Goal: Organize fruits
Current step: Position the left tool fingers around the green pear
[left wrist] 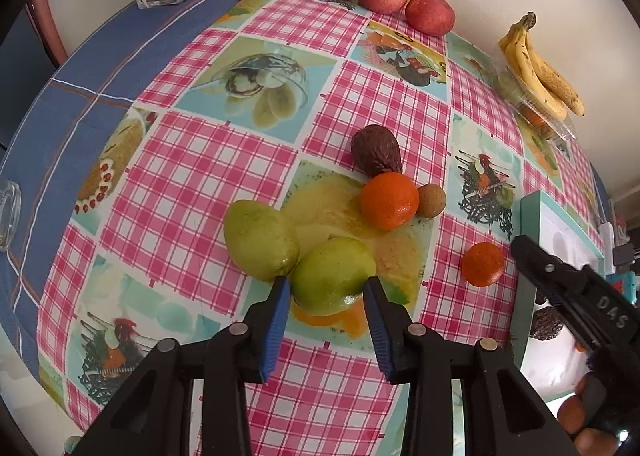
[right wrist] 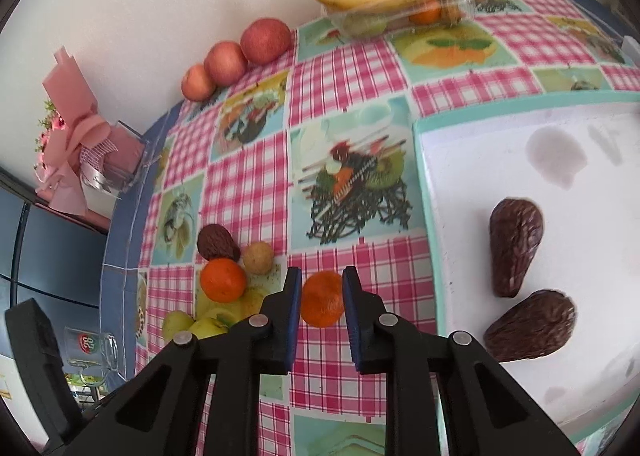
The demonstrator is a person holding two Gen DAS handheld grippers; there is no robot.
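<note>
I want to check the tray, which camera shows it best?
The right wrist view. There the tray shows its white floor, teal rim and two dark fruits lying inside. The left wrist view catches only a corner at the right edge, partly behind the right gripper.

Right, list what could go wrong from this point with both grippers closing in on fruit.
1. The left gripper straddles one green fruit whose neighbouring green fruit touches it. One blue finger sits at that contact, so closing may shove the neighbour away.
2. The right gripper brackets a round orange on the smooth tablecloth; an off-centre squeeze could squirt it out.
3. The white tray already holds two dark brown fruits, so a careless drop might knock them.
</note>
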